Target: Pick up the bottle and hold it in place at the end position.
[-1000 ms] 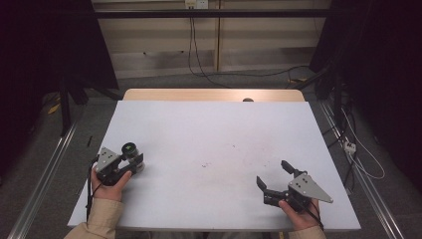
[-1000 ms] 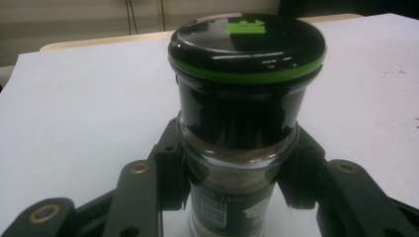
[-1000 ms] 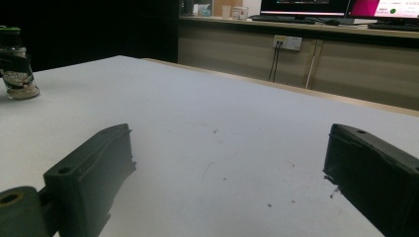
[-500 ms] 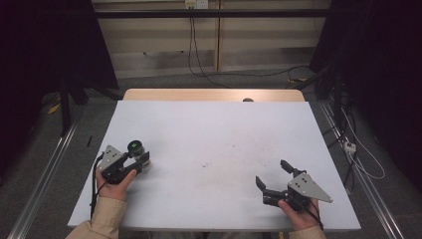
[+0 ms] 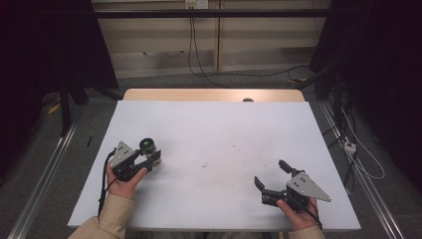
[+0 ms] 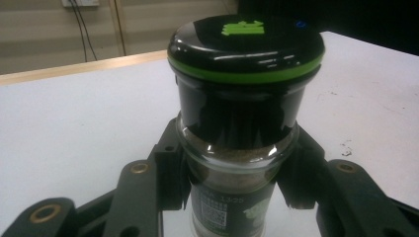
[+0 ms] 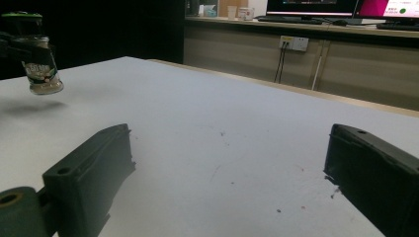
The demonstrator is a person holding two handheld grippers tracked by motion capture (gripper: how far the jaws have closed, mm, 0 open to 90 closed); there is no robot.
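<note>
Two claws over one white counter (image 5: 219,129), with a bare wooden strip (image 5: 199,94) along the far edge. Scattered dark specks and faint scuffs near the middle of the white sheet. Left claw (image 5: 149,160) at the near-left, clamped on a small glass spice jar (image 6: 237,148) with a black, green-ringed lid (image 6: 245,47), brownish powder inside; jar tilted and lifted clear of the surface, shadow (image 7: 32,107) beneath it in the right gripper view. Right claw (image 5: 271,180) at the near-right, jaws spread wide apart, nothing between them. Beyond the counter, grey floor (image 5: 164,82), beige panelled wall (image 5: 209,45), black cables (image 5: 199,55) hanging from a wall socket (image 5: 195,4), metal rails (image 5: 42,172) along both sides. Dark surroundings left and right
</note>
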